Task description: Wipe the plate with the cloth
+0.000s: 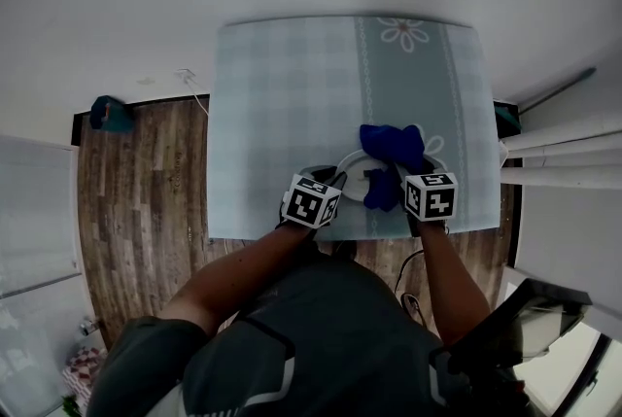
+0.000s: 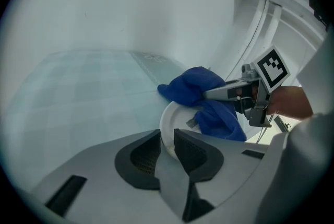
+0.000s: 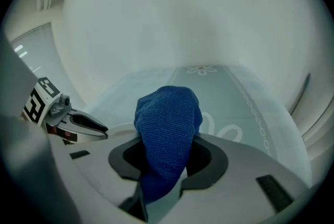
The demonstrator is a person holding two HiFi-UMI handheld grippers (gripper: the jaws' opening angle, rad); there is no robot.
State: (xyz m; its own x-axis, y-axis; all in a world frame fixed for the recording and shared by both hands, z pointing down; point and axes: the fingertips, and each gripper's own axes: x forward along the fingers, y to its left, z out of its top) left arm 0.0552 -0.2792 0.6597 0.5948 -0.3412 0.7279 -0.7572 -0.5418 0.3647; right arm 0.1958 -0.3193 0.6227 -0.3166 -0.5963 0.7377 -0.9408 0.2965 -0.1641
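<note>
A white plate (image 1: 352,164) lies near the front edge of the table. My left gripper (image 1: 330,180) is shut on the plate's near-left rim; in the left gripper view the rim of the plate (image 2: 175,118) sits between the jaws of the left gripper (image 2: 167,140). A blue cloth (image 1: 391,151) lies bunched over the plate's right side. My right gripper (image 1: 400,174) is shut on it, and in the right gripper view the cloth (image 3: 168,118) bulges up out of the right gripper (image 3: 166,157). The cloth (image 2: 201,90) hides much of the plate's surface.
The table wears a pale blue checked tablecloth (image 1: 282,104) with a flower-patterned band (image 1: 403,34). Its front edge (image 1: 253,235) runs just behind both grippers. Wooden floor (image 1: 136,201) lies to the left, with a teal object (image 1: 111,114) on it. White pipes (image 1: 559,153) stand to the right.
</note>
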